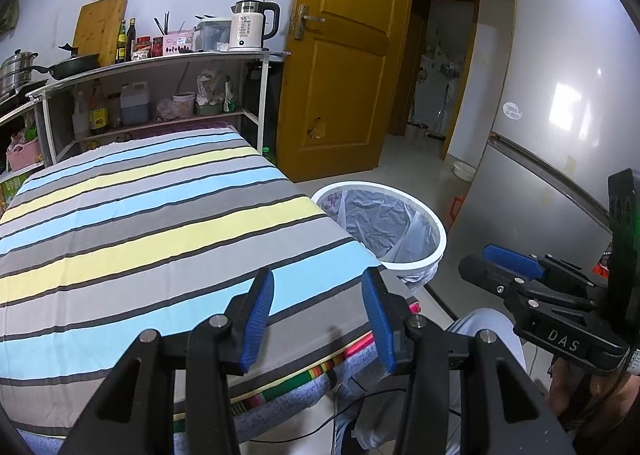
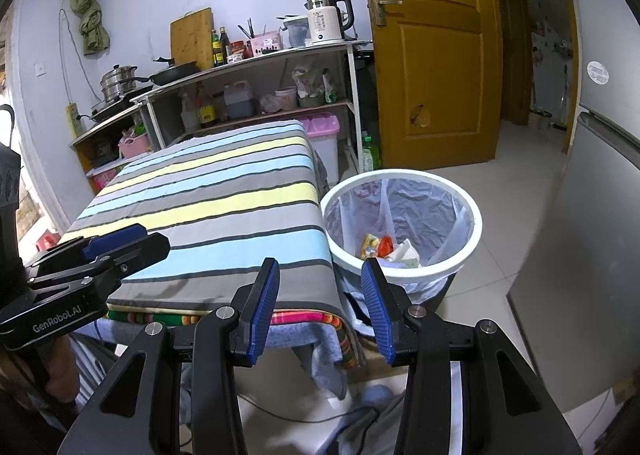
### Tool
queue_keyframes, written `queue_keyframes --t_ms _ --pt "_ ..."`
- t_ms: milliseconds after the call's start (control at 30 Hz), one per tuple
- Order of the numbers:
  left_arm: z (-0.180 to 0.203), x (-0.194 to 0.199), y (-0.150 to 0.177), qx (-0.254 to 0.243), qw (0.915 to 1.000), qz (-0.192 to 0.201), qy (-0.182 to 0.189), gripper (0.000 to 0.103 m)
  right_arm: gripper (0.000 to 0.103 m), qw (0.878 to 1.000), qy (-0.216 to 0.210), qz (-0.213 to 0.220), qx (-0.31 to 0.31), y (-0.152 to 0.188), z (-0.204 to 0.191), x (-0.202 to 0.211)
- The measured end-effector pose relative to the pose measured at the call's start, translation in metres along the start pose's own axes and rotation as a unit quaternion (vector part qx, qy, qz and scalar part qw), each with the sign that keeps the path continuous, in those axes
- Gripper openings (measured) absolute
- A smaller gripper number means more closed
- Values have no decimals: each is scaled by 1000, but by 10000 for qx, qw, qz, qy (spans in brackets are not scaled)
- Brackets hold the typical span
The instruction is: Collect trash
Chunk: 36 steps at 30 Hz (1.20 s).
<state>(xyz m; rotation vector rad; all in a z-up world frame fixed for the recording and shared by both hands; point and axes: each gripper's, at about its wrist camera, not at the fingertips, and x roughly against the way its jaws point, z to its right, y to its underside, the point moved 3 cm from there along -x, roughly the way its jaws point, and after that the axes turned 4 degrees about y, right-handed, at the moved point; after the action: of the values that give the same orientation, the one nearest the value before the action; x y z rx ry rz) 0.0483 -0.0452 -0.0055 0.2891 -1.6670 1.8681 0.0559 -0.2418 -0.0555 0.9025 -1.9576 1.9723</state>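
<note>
I have both sets of tongs hanging over the near edge of the surface covered with a grey, blue and yellow striped cloth [image 1: 160, 223], the left tongs [image 1: 318, 319] spread fairly wide with nothing between their blue ribbed pads and the right tongs [image 2: 320, 309] likewise parted and empty. The trash, some crumpled orange, yellow and white wrappers [image 2: 390, 249], lies at the bottom of the white round bin lined with a translucent plastic bag [image 2: 472, 239], which stands on the floor just beside the surface's right-hand corner.
</note>
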Motion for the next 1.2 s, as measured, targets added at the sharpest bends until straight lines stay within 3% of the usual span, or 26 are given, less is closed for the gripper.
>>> queue_keyframes --t_ms 1200 --pt "-5 1 1 3 10000 27 -74 48 44 10000 5 1 -7 0 -3 1"
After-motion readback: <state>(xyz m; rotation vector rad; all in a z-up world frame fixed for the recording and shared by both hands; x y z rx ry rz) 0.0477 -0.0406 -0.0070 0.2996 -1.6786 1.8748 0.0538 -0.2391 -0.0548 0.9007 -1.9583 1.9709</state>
